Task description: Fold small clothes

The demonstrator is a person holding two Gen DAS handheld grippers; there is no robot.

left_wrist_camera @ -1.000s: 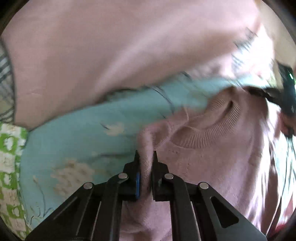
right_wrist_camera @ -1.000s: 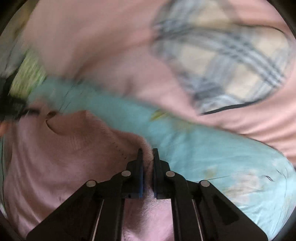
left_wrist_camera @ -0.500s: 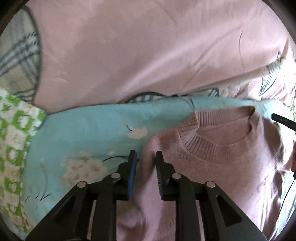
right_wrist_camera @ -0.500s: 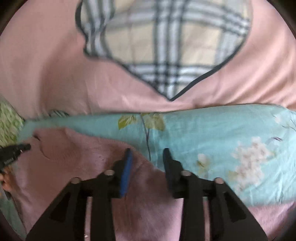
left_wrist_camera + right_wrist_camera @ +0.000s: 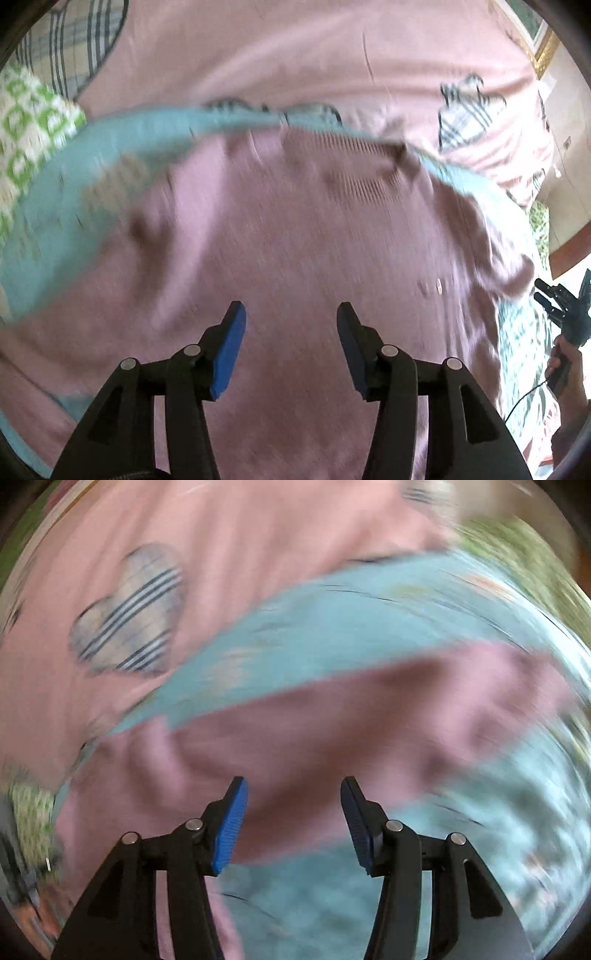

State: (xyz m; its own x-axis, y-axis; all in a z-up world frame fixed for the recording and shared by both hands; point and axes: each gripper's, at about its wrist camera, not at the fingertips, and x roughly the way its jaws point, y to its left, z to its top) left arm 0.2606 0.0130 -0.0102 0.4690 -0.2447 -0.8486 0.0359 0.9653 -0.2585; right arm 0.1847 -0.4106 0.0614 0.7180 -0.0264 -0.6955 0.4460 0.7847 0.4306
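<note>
A small mauve knit sweater (image 5: 295, 240) lies spread on a turquoise flowered cloth (image 5: 55, 221), its ribbed neck (image 5: 354, 162) at the far side. My left gripper (image 5: 291, 314) hovers over the sweater's body; its jaws are opening and nothing sits between the blue pads (image 5: 229, 343). In the blurred right wrist view my right gripper (image 5: 293, 792) hangs over a sleeve of the sweater (image 5: 369, 731) on the turquoise cloth (image 5: 332, 620); its jaws are opening too, with nothing gripped. The right gripper (image 5: 565, 306), in a hand, also shows at the left wrist view's right edge.
A pink bedspread (image 5: 277, 48) with plaid heart patches (image 5: 129, 609) lies beyond the turquoise cloth. A green-and-white patterned fabric (image 5: 29, 110) sits at the far left. A wall and a wooden edge (image 5: 569, 243) show at the right.
Both grippers let go of the sweater's shoulders and opened wide. The left one swung over the sweater's middle; the right one rolled and swept out to the sleeve side. The sweater now lies flat.
</note>
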